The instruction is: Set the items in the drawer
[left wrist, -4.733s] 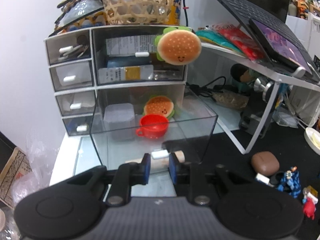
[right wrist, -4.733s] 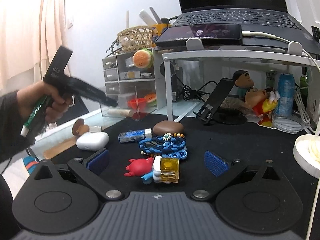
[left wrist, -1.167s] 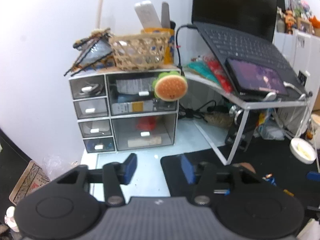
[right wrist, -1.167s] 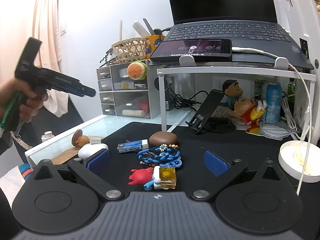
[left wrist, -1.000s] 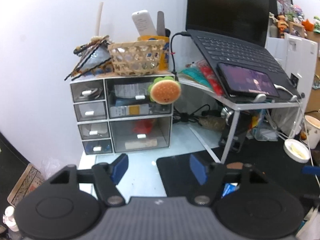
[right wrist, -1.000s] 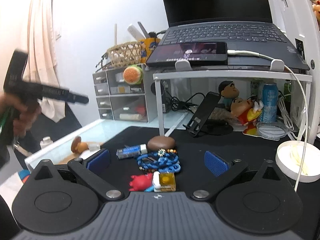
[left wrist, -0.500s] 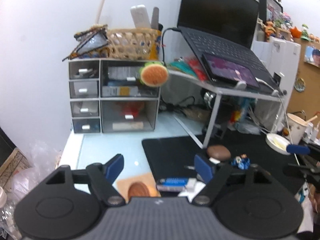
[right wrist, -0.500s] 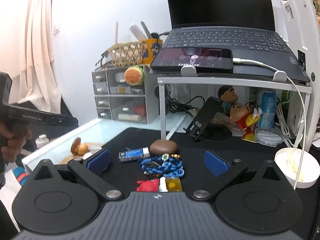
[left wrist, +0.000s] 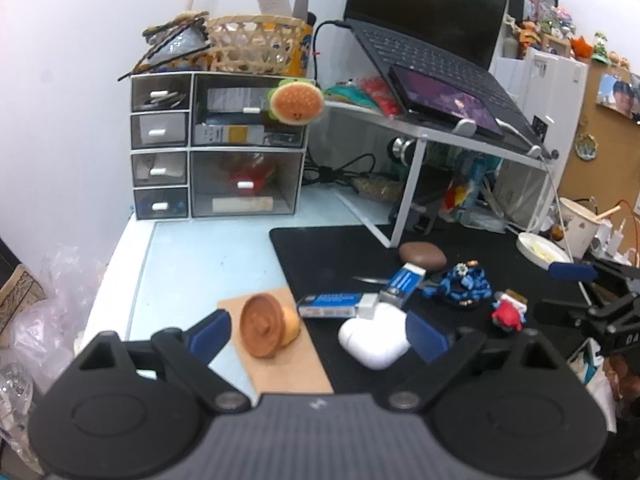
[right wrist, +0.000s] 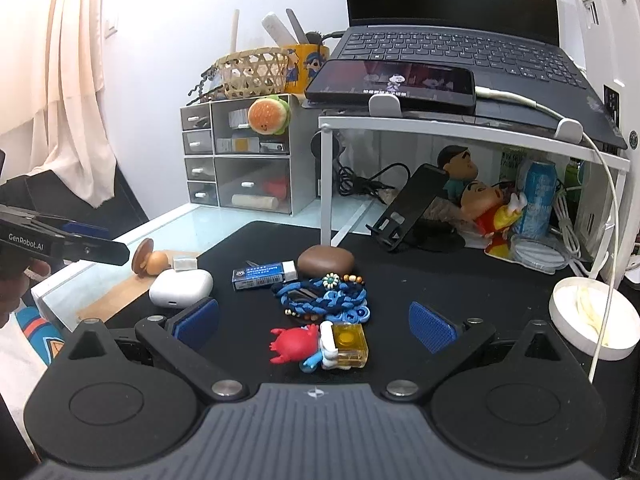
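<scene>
Left wrist view: both grippers' fingers (left wrist: 216, 330) apart, empty; closed drawer (left wrist: 244, 184) holds a roll (left wrist: 242, 204) lying crosswise.

White earbud case (right wrist: 181, 287), blue eraser box (right wrist: 260, 273), red crab (right wrist: 295, 343), perhaps brown pebble (right wrist: 326, 260).

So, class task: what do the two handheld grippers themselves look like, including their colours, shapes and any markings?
Both are matt black. The left gripper and right gripper each have a ribbed grey-black body, two round discs, silver pivot screws and angled arms ending in blue textured pads. Seen side-on, the left gripper carries white "GenRobot.AI" lettering.
</scene>
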Demonstrator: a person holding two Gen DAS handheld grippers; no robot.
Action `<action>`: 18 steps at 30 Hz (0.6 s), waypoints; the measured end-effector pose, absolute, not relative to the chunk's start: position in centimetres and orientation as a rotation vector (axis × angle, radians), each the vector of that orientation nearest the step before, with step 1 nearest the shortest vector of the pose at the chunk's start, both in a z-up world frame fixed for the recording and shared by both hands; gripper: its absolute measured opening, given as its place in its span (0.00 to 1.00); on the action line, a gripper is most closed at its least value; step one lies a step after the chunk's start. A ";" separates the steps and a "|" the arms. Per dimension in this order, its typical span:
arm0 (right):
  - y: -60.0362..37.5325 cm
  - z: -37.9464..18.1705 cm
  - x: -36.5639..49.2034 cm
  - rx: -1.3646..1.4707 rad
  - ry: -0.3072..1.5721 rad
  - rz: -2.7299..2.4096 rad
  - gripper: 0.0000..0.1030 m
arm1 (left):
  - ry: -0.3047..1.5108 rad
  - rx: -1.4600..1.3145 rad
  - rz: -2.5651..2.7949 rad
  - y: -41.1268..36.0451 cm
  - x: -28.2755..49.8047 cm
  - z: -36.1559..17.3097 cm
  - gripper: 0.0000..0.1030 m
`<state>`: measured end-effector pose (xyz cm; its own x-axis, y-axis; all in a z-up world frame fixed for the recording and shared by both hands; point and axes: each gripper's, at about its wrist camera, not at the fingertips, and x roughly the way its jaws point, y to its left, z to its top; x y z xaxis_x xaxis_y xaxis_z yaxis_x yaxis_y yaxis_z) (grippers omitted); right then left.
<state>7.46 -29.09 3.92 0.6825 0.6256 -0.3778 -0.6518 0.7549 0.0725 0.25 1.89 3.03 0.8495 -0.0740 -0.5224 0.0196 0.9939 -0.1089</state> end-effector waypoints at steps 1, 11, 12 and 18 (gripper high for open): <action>-29.1 3.9 7.5 -0.072 0.399 0.717 1.00 | 0.557 -0.101 -0.046 1.9 0.2 2.9 0.94; -28.8 3.6 7.3 -0.091 0.418 0.714 1.00 | 0.577 -0.109 -0.031 1.7 -0.1 2.3 0.95; -28.8 3.5 7.3 -0.093 0.420 0.714 1.00 | 0.579 -0.105 -0.032 1.6 0.0 2.3 0.95; -28.6 3.4 7.3 -0.104 0.432 0.713 1.00 | 0.586 -0.100 -0.027 1.6 0.1 2.3 0.96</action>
<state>7.28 -28.62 3.35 0.6728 0.6106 -0.4177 -0.6530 0.7555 0.0526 0.13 1.64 2.27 0.8331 -0.0544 -0.5504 -0.0027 0.9947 -0.1024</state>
